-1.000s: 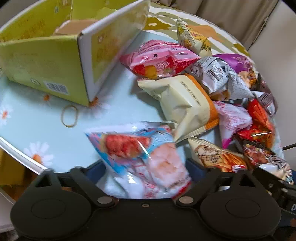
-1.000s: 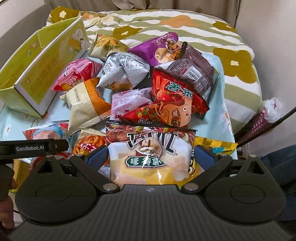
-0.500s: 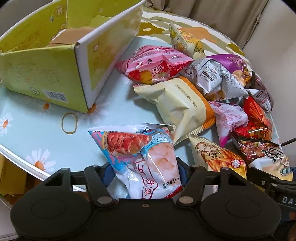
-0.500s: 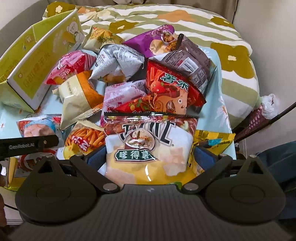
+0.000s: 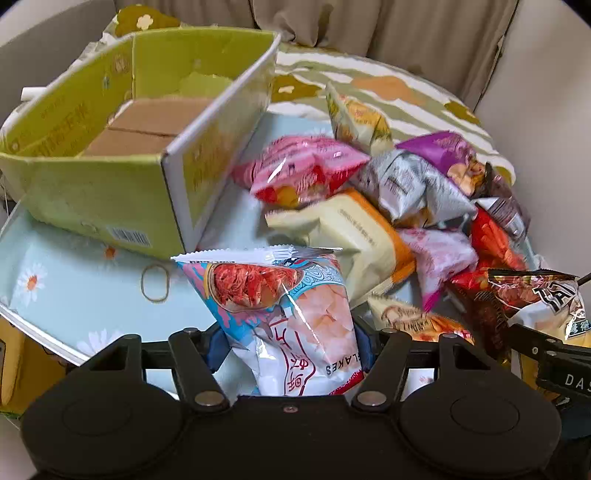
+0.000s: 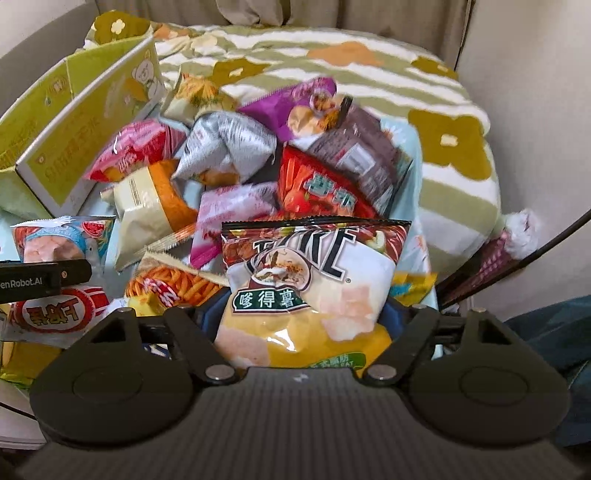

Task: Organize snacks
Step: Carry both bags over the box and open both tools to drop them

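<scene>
On the daisy-print table [image 5: 66,295], your left gripper [image 5: 290,343] had clamped the shrimp bag [image 5: 291,306] and raised it, the box [image 5: 110,155] ahead-left. Your right gripper [image 6: 301,325] likewise gripped the chip bag [image 6: 314,280], lifted clear; both looked ready for boxing.

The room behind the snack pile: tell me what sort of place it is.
Probably a bedroom or living room at home. A striped flowered blanket lies on bedding behind the daisy-print table, with curtains hanging behind.
</scene>
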The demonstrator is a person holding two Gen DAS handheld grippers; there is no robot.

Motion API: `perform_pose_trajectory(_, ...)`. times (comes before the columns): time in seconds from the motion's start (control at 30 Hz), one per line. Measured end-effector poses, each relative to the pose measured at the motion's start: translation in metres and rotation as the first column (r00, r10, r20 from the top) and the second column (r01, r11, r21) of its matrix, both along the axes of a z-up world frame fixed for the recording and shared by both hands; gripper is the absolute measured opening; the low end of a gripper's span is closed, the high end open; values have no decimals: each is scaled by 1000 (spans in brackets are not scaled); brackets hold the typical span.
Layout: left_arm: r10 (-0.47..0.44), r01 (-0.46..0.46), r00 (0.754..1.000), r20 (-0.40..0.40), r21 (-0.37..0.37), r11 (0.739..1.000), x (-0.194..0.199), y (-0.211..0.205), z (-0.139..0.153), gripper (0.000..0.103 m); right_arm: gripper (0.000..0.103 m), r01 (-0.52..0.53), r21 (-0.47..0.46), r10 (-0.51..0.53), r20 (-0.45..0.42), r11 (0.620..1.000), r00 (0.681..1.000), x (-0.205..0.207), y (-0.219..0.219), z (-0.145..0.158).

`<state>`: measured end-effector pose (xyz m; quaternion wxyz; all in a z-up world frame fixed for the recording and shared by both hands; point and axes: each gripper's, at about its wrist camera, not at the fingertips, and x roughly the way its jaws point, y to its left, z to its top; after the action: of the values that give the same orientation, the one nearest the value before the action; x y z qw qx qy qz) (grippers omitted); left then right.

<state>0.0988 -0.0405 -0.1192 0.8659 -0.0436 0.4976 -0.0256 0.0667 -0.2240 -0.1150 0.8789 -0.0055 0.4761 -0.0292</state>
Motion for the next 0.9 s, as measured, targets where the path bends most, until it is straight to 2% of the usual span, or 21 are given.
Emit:
perform_pose_trajectory(0.2,4,-3,998,61,-6,1000,2,4,26,68,89,-6,16,5,63,1000,998,0,-1,23)
perform_pose_trajectory(0.5,23,-24,984,179,1,1000,9,25,79,68,88,-42,42,34,175,998,984,21,7,58)
perform_pose_trajectory(0.67,31,-37,968,251,19,999,28,60,108,68,88,-72,56,57,236,996,970,45,29,78)
perform_pose_trajectory(0.9,0,-12,955,296,38,999,76,123,126,68,88,-79,86,49,308,993,950,81,85,105)
